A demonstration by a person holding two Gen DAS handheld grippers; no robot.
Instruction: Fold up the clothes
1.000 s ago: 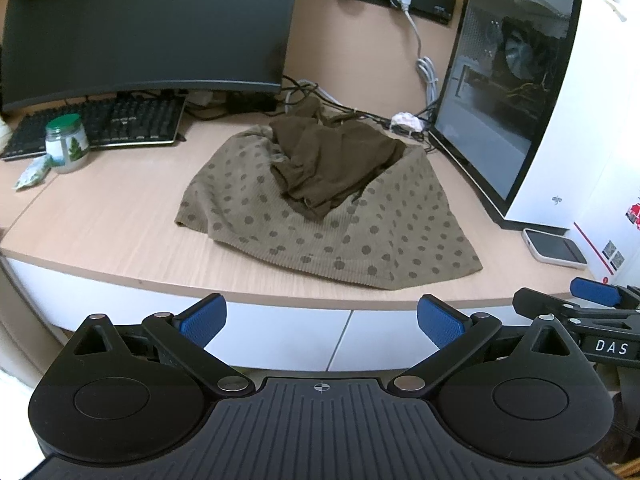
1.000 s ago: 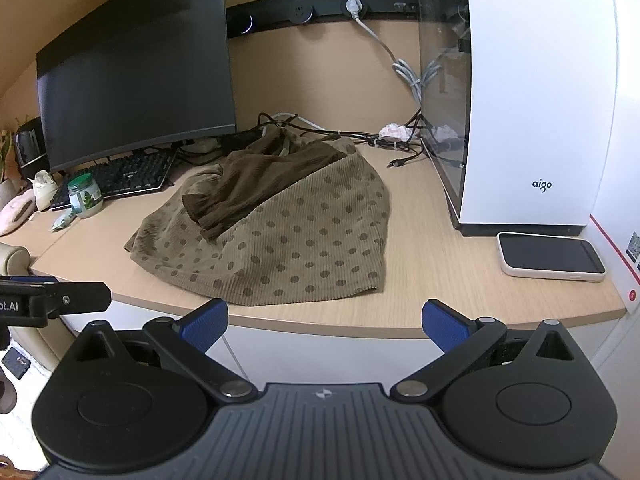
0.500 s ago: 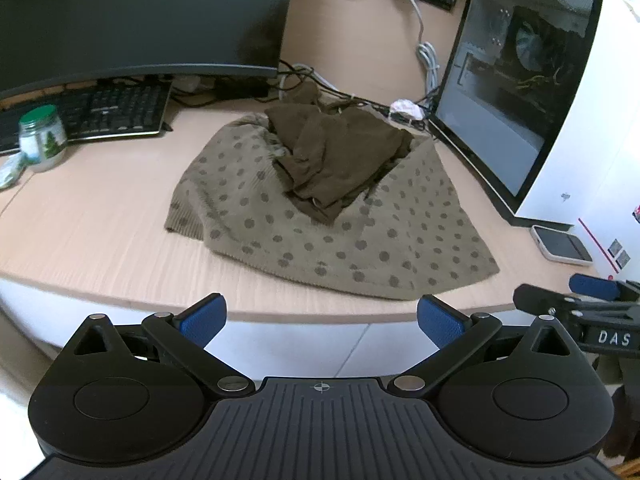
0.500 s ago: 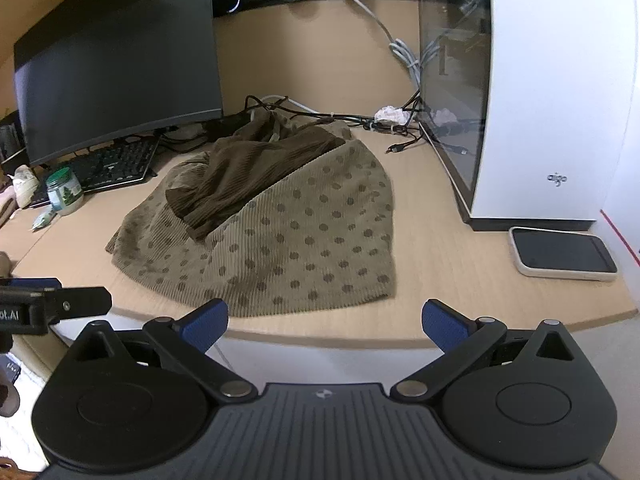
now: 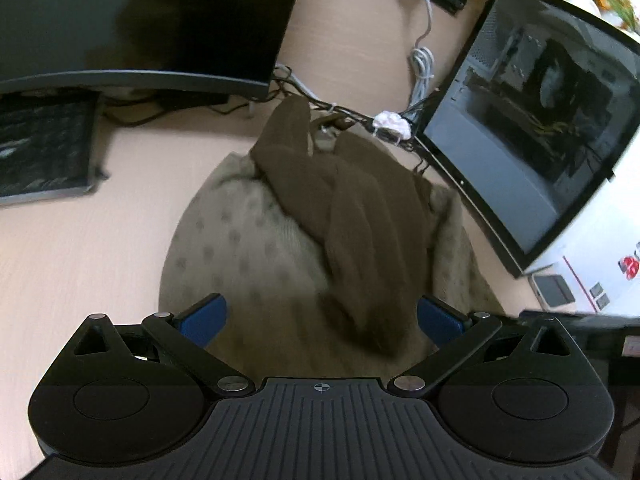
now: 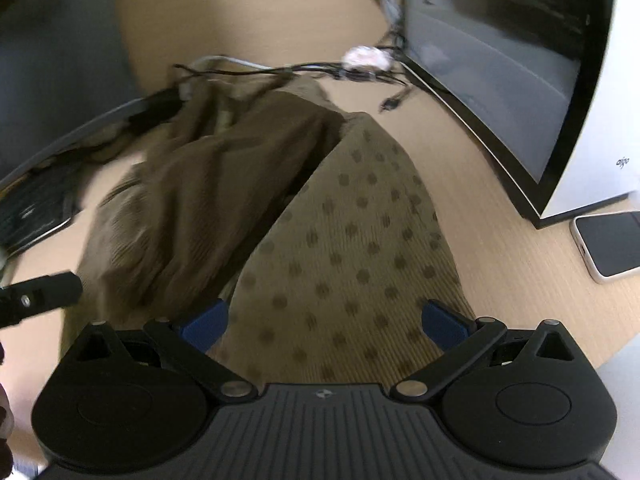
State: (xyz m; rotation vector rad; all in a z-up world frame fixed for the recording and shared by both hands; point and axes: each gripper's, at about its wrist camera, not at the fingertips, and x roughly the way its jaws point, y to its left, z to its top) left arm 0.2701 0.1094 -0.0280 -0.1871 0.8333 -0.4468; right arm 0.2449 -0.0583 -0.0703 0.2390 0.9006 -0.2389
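Note:
A tan polka-dot garment lies spread on the wooden desk, with a dark brown garment crumpled on top of it. My left gripper is open, hovering just above the near part of the pile with the brown cloth between its blue fingertips. In the right wrist view my right gripper is open over the dotted garment, the brown garment to its left. The left gripper's tip shows at the left edge.
A white PC case with a glass side stands right of the clothes, a phone in front of it. A dark monitor and a keyboard stand at the back left. Cables lie behind the pile.
Both grippers have moved forward and down from beyond the desk edge to just over the clothes. Both stayed open. The clothes have not moved.

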